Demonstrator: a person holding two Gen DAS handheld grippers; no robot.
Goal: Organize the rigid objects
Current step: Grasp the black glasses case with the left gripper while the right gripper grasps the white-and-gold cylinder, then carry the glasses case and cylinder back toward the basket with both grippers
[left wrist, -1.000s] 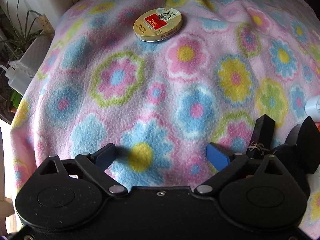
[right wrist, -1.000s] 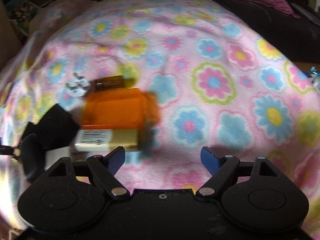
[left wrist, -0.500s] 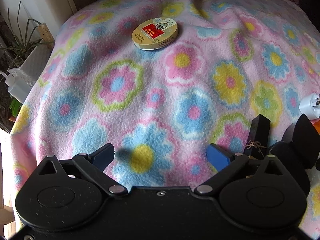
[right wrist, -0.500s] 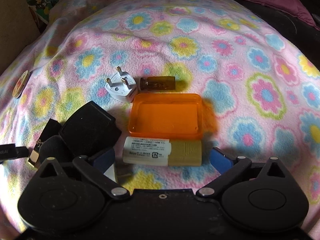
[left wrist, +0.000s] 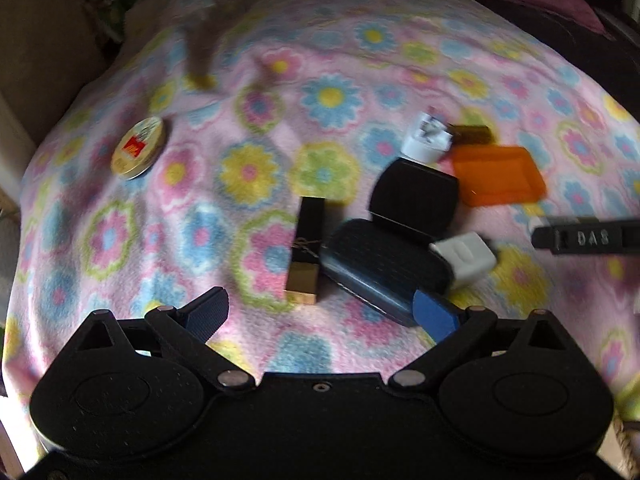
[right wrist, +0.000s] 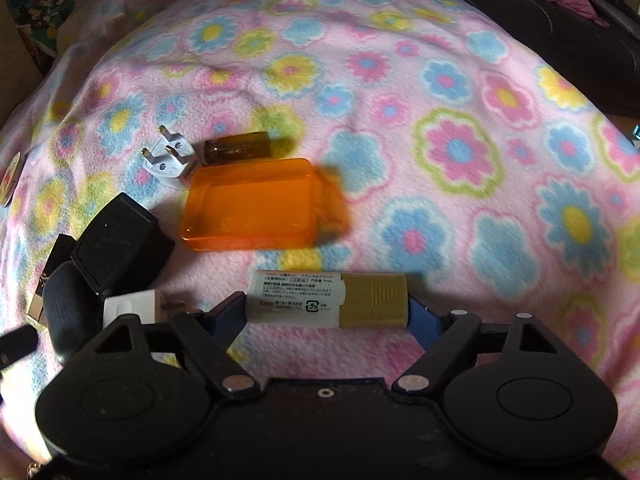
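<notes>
The flowered fleece blanket [right wrist: 460,152] is lying wide and bare to the right and far side of the right wrist view, giving open room there; its far edge is meeting dark cushions [right wrist: 580,40]. The clutter is sitting to the left: an orange tray [right wrist: 252,204], a white plug adapter [right wrist: 168,158] just beside a brown vial [right wrist: 238,147], a black box [right wrist: 120,240] and a small white charger [right wrist: 130,310].

The right gripper [right wrist: 326,312] is closing its jaws on the white-and-gold tube [right wrist: 328,298], which is lying flat between the blue pads, its long axis running crosswise from pad to pad, gold cap pointing right; whether the pads are already pressing I cannot tell for sure, though both ends are meeting them.

The left gripper [left wrist: 324,312] is standing spread and empty above the blanket, near a black-and-gold lipstick [left wrist: 306,248] pointing away and a dark case [left wrist: 380,268]. A round tin [left wrist: 138,148] is lying well apart near the blanket's left edge.
</notes>
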